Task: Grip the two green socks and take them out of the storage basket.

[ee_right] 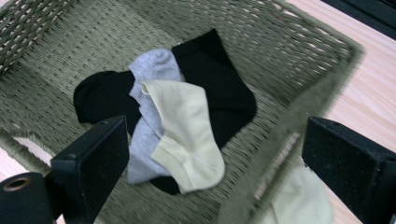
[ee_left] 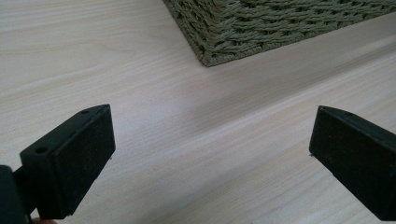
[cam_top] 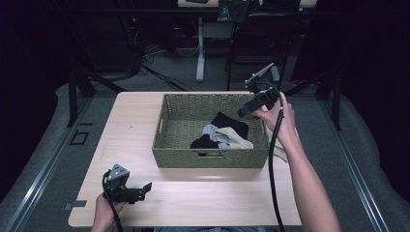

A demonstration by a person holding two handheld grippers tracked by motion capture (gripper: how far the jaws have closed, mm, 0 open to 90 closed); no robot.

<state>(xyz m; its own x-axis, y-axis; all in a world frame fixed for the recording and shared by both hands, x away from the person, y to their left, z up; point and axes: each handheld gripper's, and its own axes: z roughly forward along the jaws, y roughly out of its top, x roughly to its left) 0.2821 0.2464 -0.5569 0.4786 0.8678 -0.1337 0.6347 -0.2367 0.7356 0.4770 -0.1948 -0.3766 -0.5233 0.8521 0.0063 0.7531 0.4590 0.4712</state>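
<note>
Left gripper (cam_top: 145,187): near the table's (cam_top: 130,121) front left corner, jaws apart, nothing between them. Basket (cam_top: 210,158): centre of table; black (ee_right: 219,79), grey (ee_right: 152,65) and pale yellow (ee_right: 187,126) socks inside. Right gripper (cam_top: 243,112): above basket's right rim, jaws apart, empty. Another yellow sock (ee_right: 299,200): outside basket's right wall.

A pale wooden table (cam_top: 130,140) is seen from above; a woven basket (cam_top: 167,116) is set on its far middle part; a cream sock (ee_right: 299,200) is laid on the tabletop just outside the basket's right wall; the near strip is left bare.
</note>
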